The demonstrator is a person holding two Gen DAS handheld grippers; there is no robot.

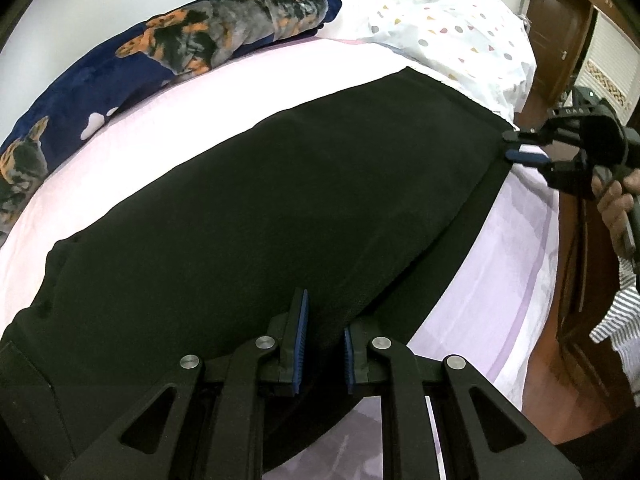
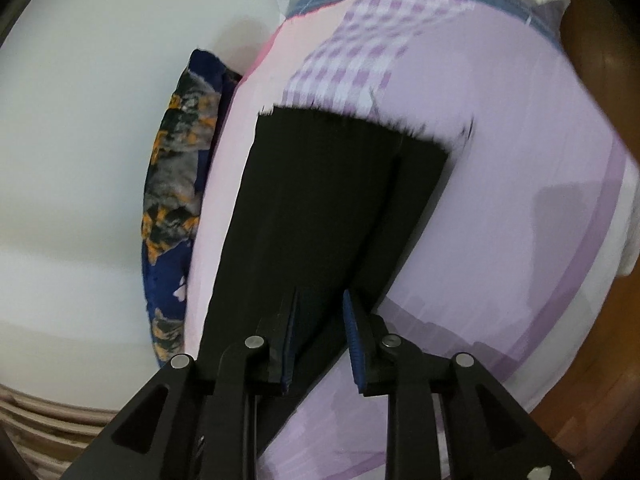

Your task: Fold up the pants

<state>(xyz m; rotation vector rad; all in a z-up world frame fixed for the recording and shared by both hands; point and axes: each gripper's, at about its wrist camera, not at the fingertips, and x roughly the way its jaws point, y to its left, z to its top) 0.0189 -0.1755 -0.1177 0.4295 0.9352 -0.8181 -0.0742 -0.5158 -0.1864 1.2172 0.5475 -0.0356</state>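
Lying flat on a pink-lilac bed sheet (image 1: 508,264), black pants (image 1: 280,200) stretched long, smooth matte cloth with a straight hem edge. Left gripper (image 1: 324,340) spread apart, 2 blue ribbed pads (image 1: 301,336) set just over the near edge of the pants, not pinching. Right gripper (image 2: 322,334) also spread, cloth passing between the pads; seen from the left wrist view at the far corner of the pants (image 1: 526,146), close to it, contact not clear. Beside the sheet, a fluffy navy blanket (image 1: 120,68) with orange-grey print and a white dotted cover (image 1: 460,36).
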